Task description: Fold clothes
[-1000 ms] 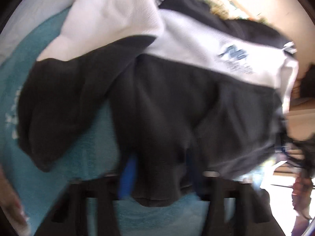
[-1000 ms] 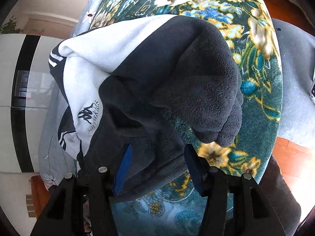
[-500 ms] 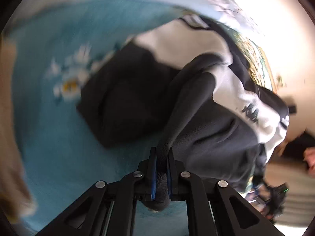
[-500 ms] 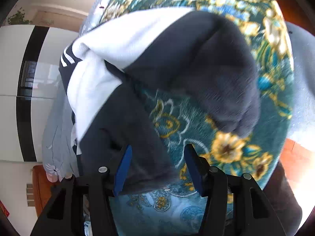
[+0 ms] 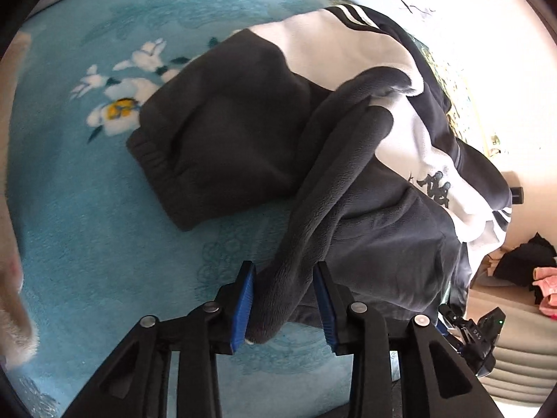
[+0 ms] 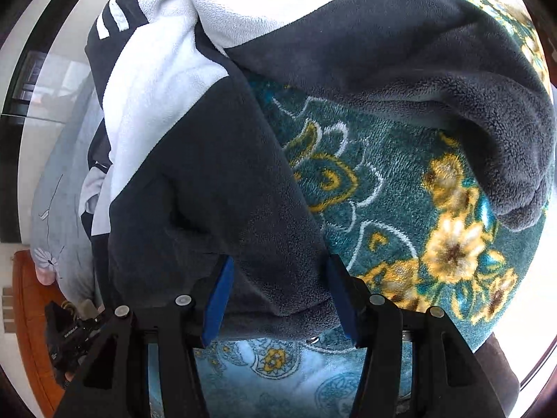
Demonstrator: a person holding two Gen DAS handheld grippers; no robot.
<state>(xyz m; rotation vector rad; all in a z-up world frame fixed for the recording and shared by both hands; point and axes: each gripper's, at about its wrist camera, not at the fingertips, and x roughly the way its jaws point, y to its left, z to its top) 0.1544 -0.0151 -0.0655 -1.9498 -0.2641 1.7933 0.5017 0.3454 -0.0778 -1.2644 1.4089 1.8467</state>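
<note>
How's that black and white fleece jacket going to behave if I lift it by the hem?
The jacket is probably floppy: it lies in soft rolls and folds on the blanket. Its thick pile suggests some bulk, and probably grips rather than slips. The sleeve would likely dangle.

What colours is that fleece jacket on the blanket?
The fleece jacket is dark charcoal grey with white panels and striped trim, clearest in the left wrist view.
</note>
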